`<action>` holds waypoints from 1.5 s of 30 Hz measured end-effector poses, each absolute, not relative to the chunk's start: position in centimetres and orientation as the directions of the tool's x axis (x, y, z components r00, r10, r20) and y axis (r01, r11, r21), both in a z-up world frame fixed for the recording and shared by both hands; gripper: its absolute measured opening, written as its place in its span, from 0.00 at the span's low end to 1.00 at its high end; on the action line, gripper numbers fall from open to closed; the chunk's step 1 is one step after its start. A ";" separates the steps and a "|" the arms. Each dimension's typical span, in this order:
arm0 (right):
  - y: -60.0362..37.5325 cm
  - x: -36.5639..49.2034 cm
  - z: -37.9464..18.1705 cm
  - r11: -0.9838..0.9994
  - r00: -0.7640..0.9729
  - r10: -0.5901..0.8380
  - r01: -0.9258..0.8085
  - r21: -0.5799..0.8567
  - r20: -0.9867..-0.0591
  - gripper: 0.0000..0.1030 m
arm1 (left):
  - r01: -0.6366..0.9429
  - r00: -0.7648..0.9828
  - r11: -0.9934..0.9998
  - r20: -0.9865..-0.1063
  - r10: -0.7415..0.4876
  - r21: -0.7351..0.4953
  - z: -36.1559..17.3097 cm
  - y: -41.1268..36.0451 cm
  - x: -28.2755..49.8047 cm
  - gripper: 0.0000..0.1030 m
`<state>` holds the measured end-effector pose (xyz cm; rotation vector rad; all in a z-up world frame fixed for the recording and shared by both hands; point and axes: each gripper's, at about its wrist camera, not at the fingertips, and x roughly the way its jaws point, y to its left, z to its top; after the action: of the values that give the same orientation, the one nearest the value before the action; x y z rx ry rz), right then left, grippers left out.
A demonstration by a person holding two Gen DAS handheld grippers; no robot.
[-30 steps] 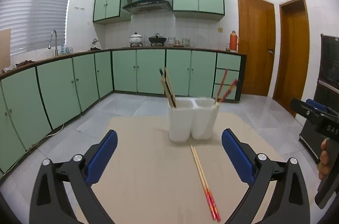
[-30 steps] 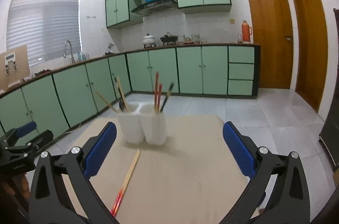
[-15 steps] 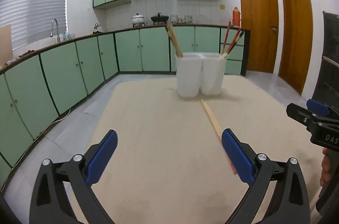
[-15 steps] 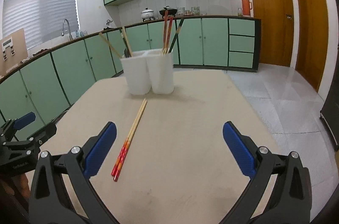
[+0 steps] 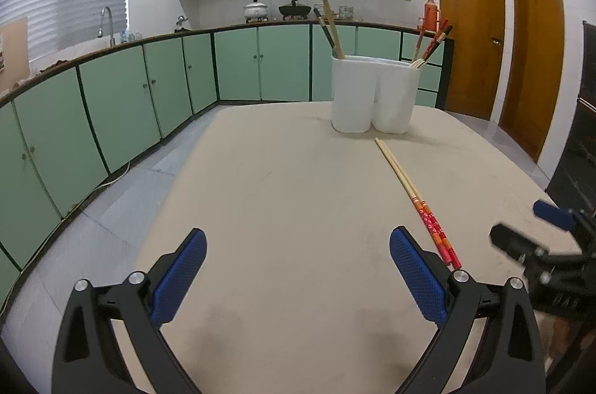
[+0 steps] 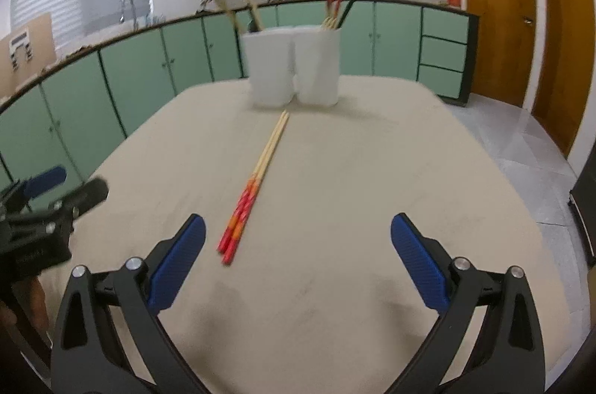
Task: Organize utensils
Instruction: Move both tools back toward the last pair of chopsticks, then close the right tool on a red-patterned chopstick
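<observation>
A pair of chopsticks with red handles (image 5: 413,196) lies on the beige table (image 5: 279,207), tips pointing at a white two-compartment holder (image 5: 374,94). The pair also shows in the right wrist view (image 6: 257,179), in front of the holder (image 6: 294,69). The holder has dark and wooden chopsticks in its left compartment and red ones in its right. My left gripper (image 5: 298,273) is open and empty, low over the table, left of the red handles. My right gripper (image 6: 298,267) is open and empty, with the red handles just ahead of its left finger.
Green kitchen cabinets and a counter with sink and pots run along the back. Two wooden doors (image 5: 503,40) stand at the right. A dark appliance (image 5: 581,140) is past the table's right edge. The right gripper shows at the right edge of the left wrist view (image 5: 547,245).
Both grippers have dropped lower and moved closer to the table and the lying chopsticks. The holder now sits higher in both views. Both grippers stay open.
</observation>
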<state>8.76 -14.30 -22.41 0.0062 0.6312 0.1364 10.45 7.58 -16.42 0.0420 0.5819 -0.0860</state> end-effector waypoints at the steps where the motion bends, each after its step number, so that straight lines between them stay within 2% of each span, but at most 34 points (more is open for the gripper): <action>1: -14.1 8.8 -22.5 0.990 0.792 0.135 -0.137 0.043 -0.596 0.78 | 0.092 0.832 0.996 -0.551 -0.069 0.014 -16.4 7.7 10.5 0.94; 5: -12.8 9.1 -23.5 0.984 0.753 0.153 -0.173 0.032 -0.640 0.71 | 0.089 0.833 0.996 -0.548 -0.071 0.006 -16.6 8.0 10.5 0.94; 9: -12.4 9.3 -24.1 0.983 0.732 0.156 -0.184 0.028 -0.664 0.59 | 0.089 0.835 0.996 -0.545 -0.071 0.007 -16.8 8.0 10.5 0.94; 17: -12.1 9.8 -24.8 0.987 0.714 0.132 -0.157 0.027 -0.687 0.48 | 0.096 0.840 0.995 -0.537 -0.075 0.011 -16.8 7.9 10.6 0.94; 20: -11.8 9.9 -24.8 0.984 0.711 0.140 -0.176 0.019 -0.690 0.36 | 0.095 0.839 0.995 -0.538 -0.075 0.009 -16.8 8.0 10.7 0.94; 22: -11.6 9.9 -24.8 0.981 0.709 0.145 -0.192 0.009 -0.690 0.25 | 0.092 0.839 0.996 -0.538 -0.075 0.005 -16.8 8.2 10.6 0.94; 25: -12.2 10.0 -24.7 0.983 0.707 0.138 -0.185 0.007 -0.694 0.17 | 0.090 0.840 0.996 -0.537 -0.073 0.005 -16.9 8.3 10.5 0.94; 29: -13.8 9.8 -24.3 0.985 0.701 0.159 -0.163 0.060 -0.696 0.19 | 0.090 0.840 0.996 -0.537 -0.074 0.002 -16.8 8.2 10.5 0.94; 33: -14.0 9.4 -24.2 0.982 0.699 0.182 -0.169 0.088 -0.691 0.27 | 0.099 0.842 0.995 -0.534 -0.079 0.008 -16.7 7.9 10.5 0.94; 36: -13.8 9.4 -24.4 0.981 0.697 0.187 -0.171 0.093 -0.692 0.30 | 0.105 0.844 0.994 -0.530 -0.083 0.011 -16.6 7.6 10.4 0.94; 43: -13.8 10.3 -24.5 0.983 0.701 0.182 -0.157 0.100 -0.690 0.29 | 0.108 0.842 0.994 -0.532 -0.087 0.008 -16.6 7.6 10.5 0.94; 45: -13.9 10.4 -24.6 0.982 0.701 0.184 -0.152 0.109 -0.689 0.22 | 0.111 0.842 0.994 -0.533 -0.089 0.009 -16.6 7.6 10.5 0.94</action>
<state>10.36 -13.91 -24.63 0.0449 0.7715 0.1872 10.52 7.60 -16.57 0.0401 0.5606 -0.1057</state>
